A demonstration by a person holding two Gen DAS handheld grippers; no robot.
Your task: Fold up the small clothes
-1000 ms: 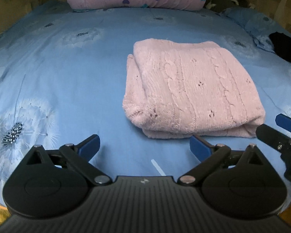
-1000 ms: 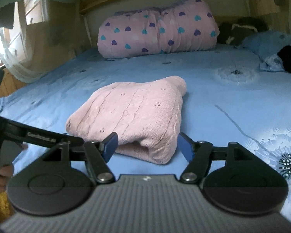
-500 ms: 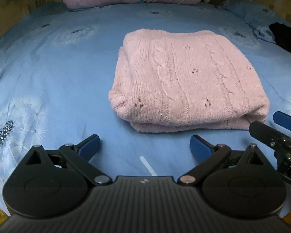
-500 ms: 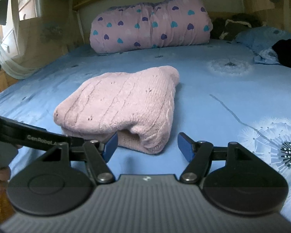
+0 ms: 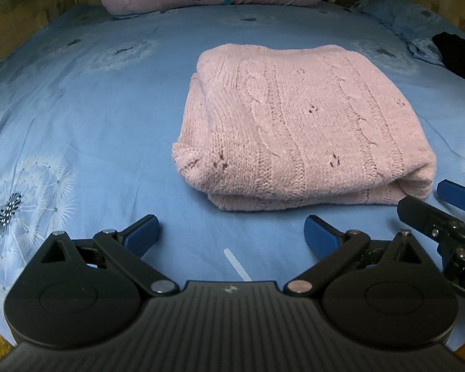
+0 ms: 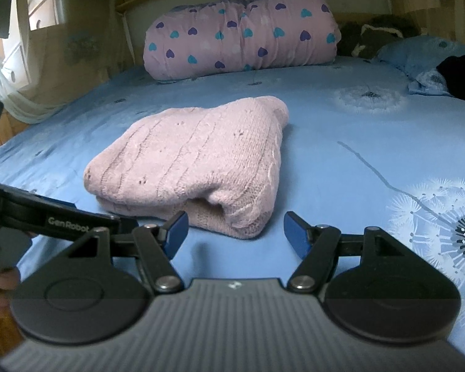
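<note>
Neatly folded, a pink knit sweater (image 5: 297, 130) lies mid-bed on the blue sheet (image 5: 93, 99), just beyond the left gripper (image 5: 231, 232) and right gripper (image 6: 235, 229), both jaws apart, empty.

Two hand-held black plastic grippers with blue finger pads hover low over the near edge of a folded pink cable-knit sweater (image 5: 297, 124). The left gripper (image 5: 231, 232) tilts downward, its jaws spread wide and empty, just short of the sweater's front edge. The right gripper (image 6: 235, 229) sits just beside the sweater's near right corner, jaws also apart with nothing between them. Fingertips (image 6: 6, 279) of the person's left hand curl around the left gripper's handle.
</note>
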